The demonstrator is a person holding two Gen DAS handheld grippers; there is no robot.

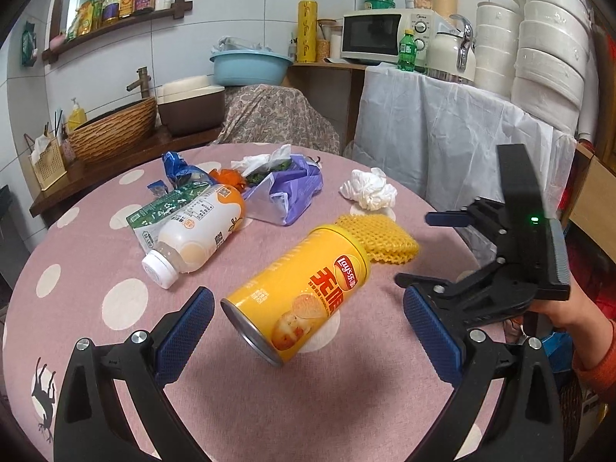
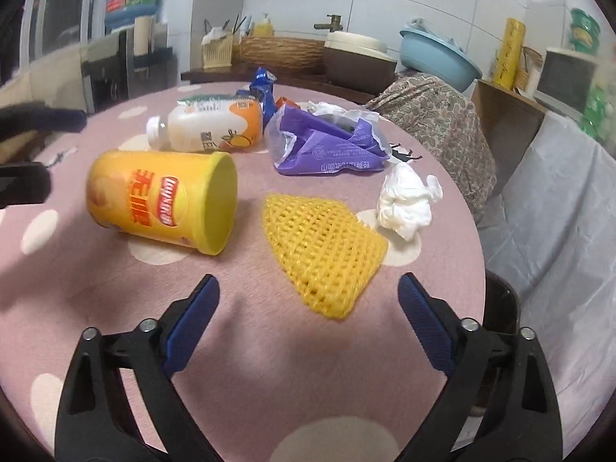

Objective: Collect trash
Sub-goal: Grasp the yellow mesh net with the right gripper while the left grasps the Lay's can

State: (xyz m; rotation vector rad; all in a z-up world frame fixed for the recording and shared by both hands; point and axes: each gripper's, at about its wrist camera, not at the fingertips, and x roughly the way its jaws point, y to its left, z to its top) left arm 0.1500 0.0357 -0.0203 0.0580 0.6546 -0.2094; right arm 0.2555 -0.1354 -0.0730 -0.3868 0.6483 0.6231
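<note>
A yellow Lay's chip can (image 1: 296,292) (image 2: 161,200) lies on its side on the pink dotted table (image 1: 269,392) (image 2: 269,369). My left gripper (image 1: 308,300) is open, its blue pads on either side of the can and clear of it. A yellow foam net (image 1: 385,238) (image 2: 323,254) lies beside the can. My right gripper (image 2: 308,283) (image 1: 415,248) hovers open just before the net and holds nothing. Farther back lie a crumpled white tissue (image 1: 369,192) (image 2: 404,204), a white and orange bottle (image 1: 200,231) (image 2: 208,127), a purple bag (image 1: 285,192) (image 2: 327,146) and a blue wrapper (image 1: 177,169) (image 2: 261,88).
A chair under patterned cloth (image 1: 269,115) (image 2: 435,115) stands behind the table. To the right is a counter under a white sheet (image 1: 442,134) with a microwave (image 1: 381,34) and a kettle. A wooden sink counter (image 1: 115,154) runs along the back left.
</note>
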